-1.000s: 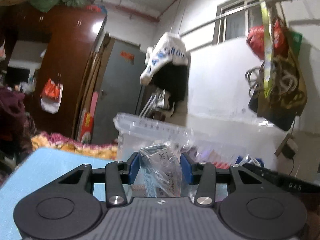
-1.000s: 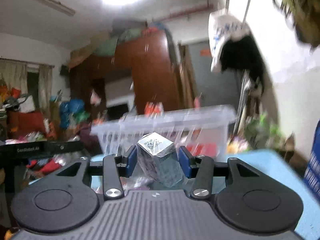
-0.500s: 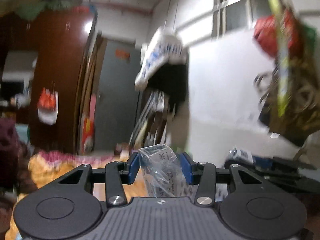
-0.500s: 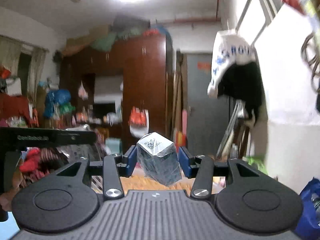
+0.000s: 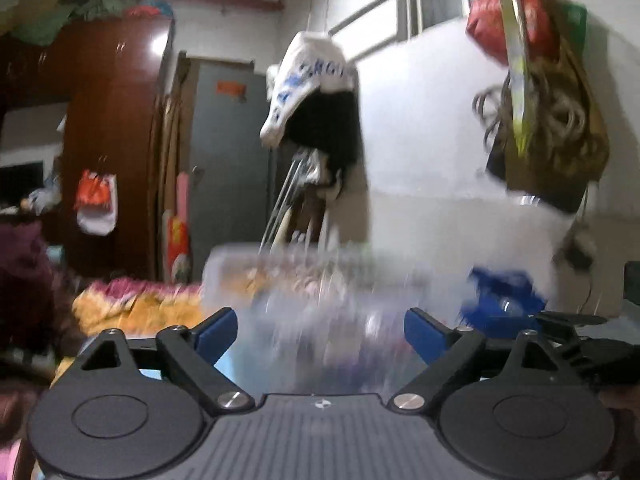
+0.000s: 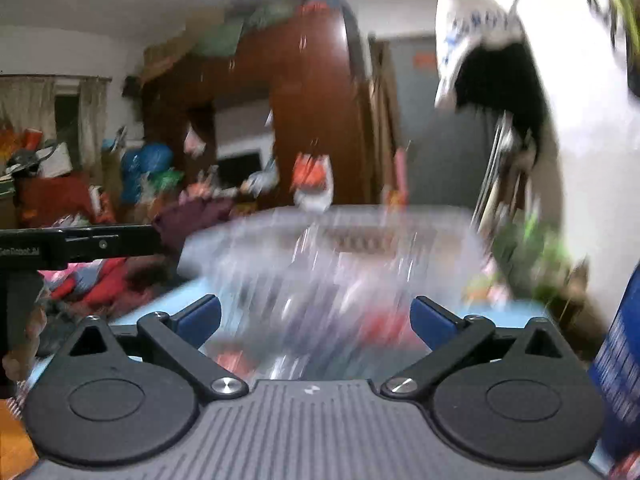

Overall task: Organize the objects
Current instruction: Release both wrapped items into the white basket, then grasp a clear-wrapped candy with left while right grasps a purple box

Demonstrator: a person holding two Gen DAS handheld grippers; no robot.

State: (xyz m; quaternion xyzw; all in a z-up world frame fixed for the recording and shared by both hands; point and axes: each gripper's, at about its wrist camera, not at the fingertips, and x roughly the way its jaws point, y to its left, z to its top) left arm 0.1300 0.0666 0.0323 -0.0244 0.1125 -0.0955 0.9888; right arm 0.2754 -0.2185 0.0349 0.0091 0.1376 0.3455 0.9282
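Objects for sorting: none sits in either tool at this moment. Left tool [image 5: 320,330] has its blue pads spread wide, nothing between them. Right tool [image 6: 316,324] is the same, pads far apart and empty.

Just ahead of both tools sits a clear plastic bin [image 5: 288,276], also seen from the right wrist [image 6: 332,248]. It is badly motion-blurred in both views. Smeared colours inside it, red and purple patches, suggest it already holds some items, but which ones cannot be told. The bin stands on a light blue counter [image 6: 188,292], visible just beyond the left pad of the right tool.

To the right of the left tool there is a blue package [image 5: 504,300], near the bin and outside it; blurred, contents unclear. At the far right edge of the right wrist view a blue box [image 6: 620,360] stands close by the tool.

Judgement on progress: with both tools open and empty directly at the bin, the current pair of drops looks done or just finishing. Bin partly filled. What is left, as far as shown: the blue package and the blue box look unsorted, so more pick-and-place rounds are likely. Total item count cannot be told from these views.
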